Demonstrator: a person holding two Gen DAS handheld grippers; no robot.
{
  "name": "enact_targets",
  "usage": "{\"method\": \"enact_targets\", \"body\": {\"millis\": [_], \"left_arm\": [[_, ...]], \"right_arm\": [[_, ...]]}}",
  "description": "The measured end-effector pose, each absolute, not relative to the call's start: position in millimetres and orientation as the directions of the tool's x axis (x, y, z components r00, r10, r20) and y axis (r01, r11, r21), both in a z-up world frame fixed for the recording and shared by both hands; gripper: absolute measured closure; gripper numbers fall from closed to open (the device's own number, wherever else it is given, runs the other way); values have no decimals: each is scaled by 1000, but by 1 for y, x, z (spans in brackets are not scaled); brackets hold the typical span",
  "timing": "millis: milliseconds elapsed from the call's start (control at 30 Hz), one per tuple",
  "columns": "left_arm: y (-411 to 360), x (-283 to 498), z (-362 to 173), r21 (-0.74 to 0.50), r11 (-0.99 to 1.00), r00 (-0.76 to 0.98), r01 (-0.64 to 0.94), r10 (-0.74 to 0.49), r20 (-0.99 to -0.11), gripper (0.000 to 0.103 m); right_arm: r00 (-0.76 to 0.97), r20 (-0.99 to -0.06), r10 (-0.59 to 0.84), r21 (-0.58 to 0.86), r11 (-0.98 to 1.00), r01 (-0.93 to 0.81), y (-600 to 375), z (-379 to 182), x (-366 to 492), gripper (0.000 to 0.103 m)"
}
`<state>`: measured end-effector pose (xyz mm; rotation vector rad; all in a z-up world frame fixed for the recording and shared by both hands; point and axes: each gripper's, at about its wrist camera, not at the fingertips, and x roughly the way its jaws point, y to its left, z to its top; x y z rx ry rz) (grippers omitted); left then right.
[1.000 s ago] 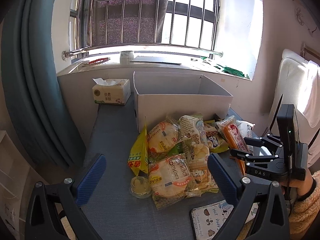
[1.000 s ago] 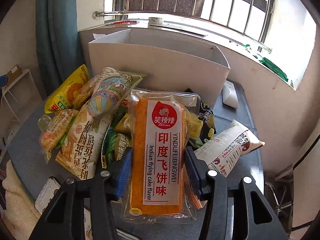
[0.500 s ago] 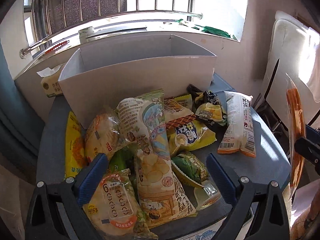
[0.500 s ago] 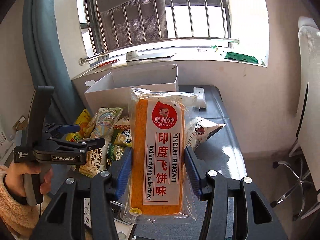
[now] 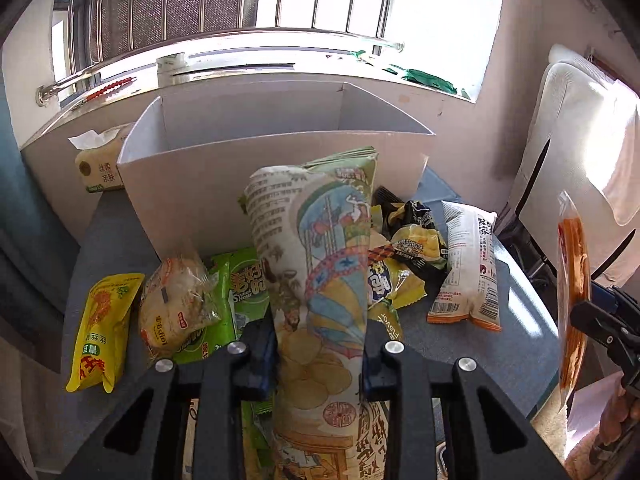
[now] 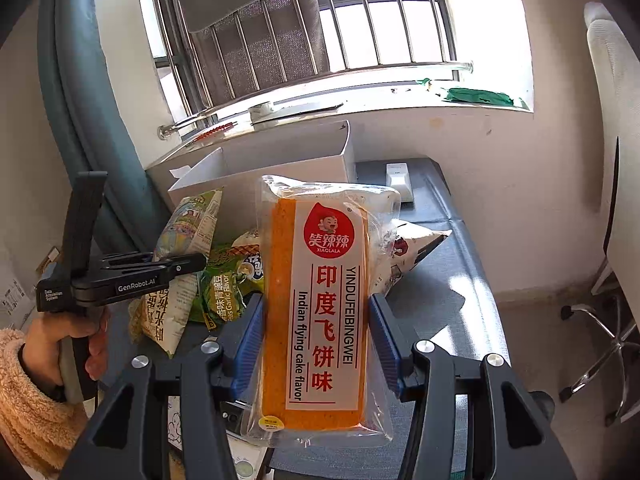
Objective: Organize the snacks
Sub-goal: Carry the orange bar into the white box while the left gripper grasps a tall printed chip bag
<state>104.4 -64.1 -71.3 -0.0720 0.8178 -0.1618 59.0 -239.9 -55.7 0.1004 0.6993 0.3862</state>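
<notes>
Chip bag [image 5: 320,280] pinched between left fingers [image 5: 260,344]; orange cake pack [image 6: 320,312] pinched between right fingers [image 6: 252,332].

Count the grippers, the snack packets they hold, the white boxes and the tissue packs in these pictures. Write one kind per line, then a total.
Grippers: 2, left gripper and right gripper
Held snack packets: 2, chip bag and flying cake packet
White boxes: 1, the white box
Tissue packs: 1, the tissue pack
Total: 6
</notes>
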Motion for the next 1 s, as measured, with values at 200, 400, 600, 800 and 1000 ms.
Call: {"method": "enact_targets", "body": {"millis": [200,400,600,800,1000], "left_arm": [[-58,90,-34,-84,988,744,130,-154,-651,70],[-35,98,-43,-85,992,736,90,-124,-665,70],[-22,100,-33,-176,979,752,103,-193,-630,70],[-1,139,15,-205,974,794,94,-198,-574,70],[21,227,55,-182,982,802,59,-155,-577,70]], "right_arm": [[695,-587,414,245,910,-335,-232,-49,70,47],[672,-596,440,257,897,-359,-218,-52,80,47],[662,-606,442,231,893,-385,-206,-50,88,47],[677,-584,448,202,888,-413,-189,-16,132,47],[673,-588,449,210,888,-409,-159,20,237,46]]}}
